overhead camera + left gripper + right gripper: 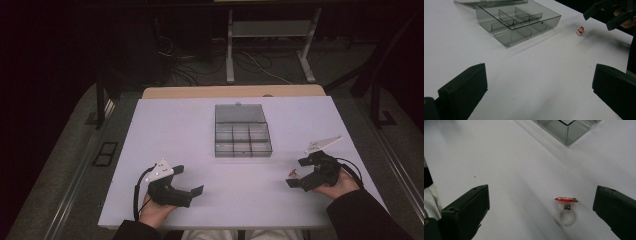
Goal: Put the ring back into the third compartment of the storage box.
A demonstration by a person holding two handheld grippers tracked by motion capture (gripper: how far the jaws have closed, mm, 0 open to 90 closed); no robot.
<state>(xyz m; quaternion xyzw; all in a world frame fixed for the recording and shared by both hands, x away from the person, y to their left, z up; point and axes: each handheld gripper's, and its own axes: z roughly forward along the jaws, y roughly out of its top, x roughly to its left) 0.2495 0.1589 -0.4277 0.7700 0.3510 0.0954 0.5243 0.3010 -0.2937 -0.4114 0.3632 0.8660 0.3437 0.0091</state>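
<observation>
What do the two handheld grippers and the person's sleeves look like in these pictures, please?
Both the left gripper and the right gripper are black, with two flat, blocky black jaws. Each carries a pale three-cornered plate on top and trails a black cable. The person's sleeves are dark.

Two hand-held black grippers, dark sleeves
Left gripper [187, 180] and right gripper [297, 172]: blocky black jaws, a pale three-cornered plate on top, a black cable trailing; sleeves [367, 215] dark; light cloth at the lap.
</observation>
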